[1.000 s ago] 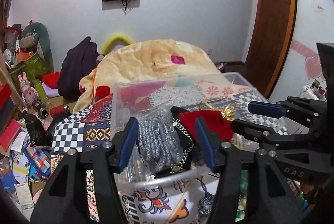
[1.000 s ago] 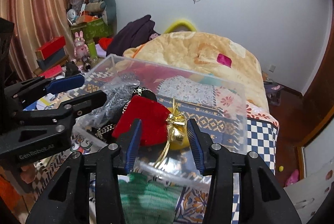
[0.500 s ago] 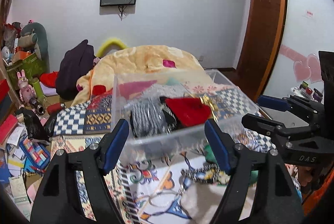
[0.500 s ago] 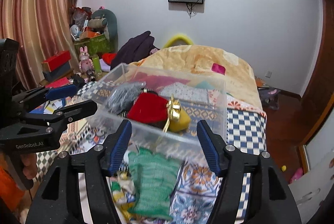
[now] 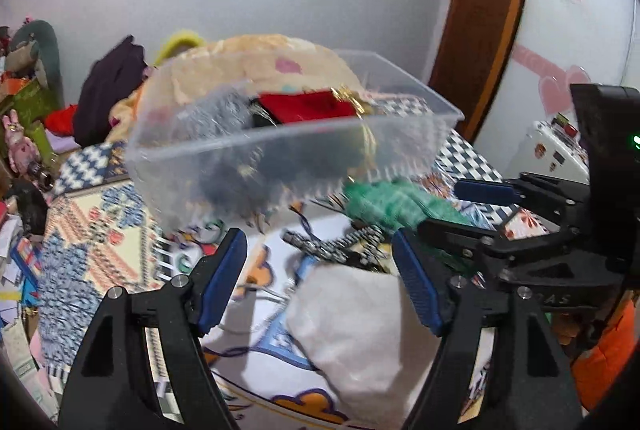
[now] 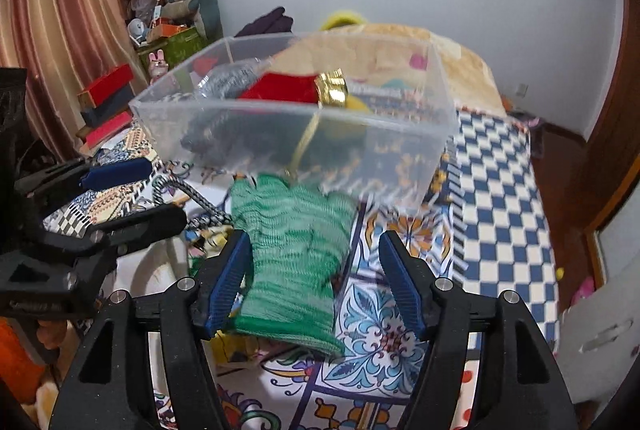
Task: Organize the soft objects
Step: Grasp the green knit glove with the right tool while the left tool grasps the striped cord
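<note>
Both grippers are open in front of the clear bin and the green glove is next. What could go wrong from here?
1. The right gripper straddles only the green glove's cuff; a shallow pinch may slip off the knit.
2. A checkered cord lies beside the glove's fingers and could drag along.
3. The clear bin stands right behind the glove; lifting forward could knock it. The left gripper hangs over a white cloth close by, so the two could collide.

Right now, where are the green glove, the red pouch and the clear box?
green glove (image 6: 290, 254), right wrist view, on its palm.
red pouch (image 5: 308, 106), left wrist view, on its cloth face.
clear plastic box (image 6: 248, 127), right wrist view, on its front wall.
</note>
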Demonstrator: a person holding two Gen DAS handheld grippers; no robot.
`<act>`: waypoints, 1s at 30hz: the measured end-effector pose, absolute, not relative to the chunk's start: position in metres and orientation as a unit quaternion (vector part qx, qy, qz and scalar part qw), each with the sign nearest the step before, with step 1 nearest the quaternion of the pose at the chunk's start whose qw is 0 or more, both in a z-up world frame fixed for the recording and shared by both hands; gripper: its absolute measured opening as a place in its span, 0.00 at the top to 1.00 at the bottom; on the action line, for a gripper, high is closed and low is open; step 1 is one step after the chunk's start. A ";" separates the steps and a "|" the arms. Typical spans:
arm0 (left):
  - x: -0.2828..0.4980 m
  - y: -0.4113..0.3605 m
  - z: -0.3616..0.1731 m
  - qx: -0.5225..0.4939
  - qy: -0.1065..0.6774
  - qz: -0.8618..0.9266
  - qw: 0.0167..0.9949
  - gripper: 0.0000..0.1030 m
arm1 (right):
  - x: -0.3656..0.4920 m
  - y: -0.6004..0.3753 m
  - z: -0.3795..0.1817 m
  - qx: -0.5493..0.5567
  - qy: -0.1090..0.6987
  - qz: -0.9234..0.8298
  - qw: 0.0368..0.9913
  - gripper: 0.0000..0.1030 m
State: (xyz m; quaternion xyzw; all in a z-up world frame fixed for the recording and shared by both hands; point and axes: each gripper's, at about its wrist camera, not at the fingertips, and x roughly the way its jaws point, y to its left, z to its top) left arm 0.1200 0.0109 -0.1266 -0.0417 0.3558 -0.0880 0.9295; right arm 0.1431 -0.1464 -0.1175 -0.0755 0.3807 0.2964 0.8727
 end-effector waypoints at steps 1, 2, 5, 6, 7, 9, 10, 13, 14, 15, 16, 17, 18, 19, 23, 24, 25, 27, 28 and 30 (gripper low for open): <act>0.121 0.008 -0.129 -0.040 0.358 -0.089 0.928 0.27 | 0.143 -0.148 -0.119 -0.067 0.385 0.297 0.871 0.39; 0.122 0.005 -0.130 -0.038 0.360 -0.088 0.928 0.27 | 0.142 -0.150 -0.120 -0.061 0.388 0.299 0.870 0.39; 0.127 0.003 -0.133 -0.042 0.363 -0.088 0.927 0.27 | 0.139 -0.154 -0.121 -0.049 0.387 0.305 0.869 0.48; 0.128 0.003 -0.133 -0.043 0.363 -0.088 0.927 0.27 | 0.138 -0.155 -0.120 -0.047 0.387 0.311 0.867 0.56; 0.130 0.003 -0.135 -0.044 0.364 -0.086 0.926 0.28 | 0.138 -0.156 -0.120 -0.042 0.388 0.318 0.864 0.59; 0.134 0.003 -0.137 -0.049 0.368 -0.087 0.925 0.38 | 0.137 -0.157 -0.120 -0.037 0.387 0.325 0.862 0.68; 0.137 0.002 -0.139 -0.050 0.373 -0.090 0.922 0.41 | 0.136 -0.157 -0.120 -0.039 0.386 0.324 0.863 0.70; 0.142 0.000 -0.145 -0.053 0.381 -0.089 0.919 0.48 | 0.134 -0.157 -0.121 -0.041 0.382 0.323 0.865 0.78; 0.143 0.001 -0.146 -0.054 0.383 -0.089 0.918 0.52 | 0.134 -0.157 -0.121 -0.042 0.381 0.322 0.866 0.81; 0.143 0.001 -0.147 -0.055 0.384 -0.090 0.917 0.56 | 0.133 -0.157 -0.120 -0.043 0.378 0.320 0.868 0.83; 0.144 0.001 -0.147 -0.056 0.382 -0.089 0.918 0.57 | 0.132 -0.158 -0.119 -0.044 0.375 0.319 0.869 0.85; 0.142 0.001 -0.146 -0.057 0.380 -0.089 0.919 0.60 | 0.132 -0.158 -0.119 -0.044 0.372 0.318 0.871 0.87; 0.141 0.002 -0.146 -0.057 0.379 -0.089 0.919 0.64 | 0.131 -0.159 -0.117 -0.044 0.369 0.317 0.873 0.87; 0.140 0.003 -0.146 -0.057 0.378 -0.089 0.920 0.66 | 0.130 -0.160 -0.115 -0.044 0.365 0.315 0.875 0.88; 0.132 0.007 -0.143 -0.057 0.369 -0.086 0.924 0.74 | 0.127 -0.163 -0.106 -0.045 0.351 0.313 0.881 0.88; 0.130 0.009 -0.141 -0.057 0.366 -0.086 0.925 0.76 | 0.126 -0.164 -0.104 -0.045 0.348 0.311 0.883 0.88; 0.128 0.009 -0.138 -0.058 0.362 -0.086 0.926 0.76 | 0.124 -0.165 -0.101 -0.046 0.343 0.309 0.886 0.88; 0.124 0.012 -0.134 -0.062 0.354 -0.086 0.929 0.78 | 0.123 -0.166 -0.094 -0.049 0.334 0.307 0.890 0.88; 0.124 0.017 -0.132 -0.063 0.351 -0.087 0.930 0.79 | 0.121 -0.167 -0.091 -0.050 0.329 0.306 0.892 0.88; 0.120 0.020 -0.125 -0.066 0.341 -0.087 0.933 0.80 | 0.120 -0.166 -0.084 -0.051 0.320 0.304 0.896 0.88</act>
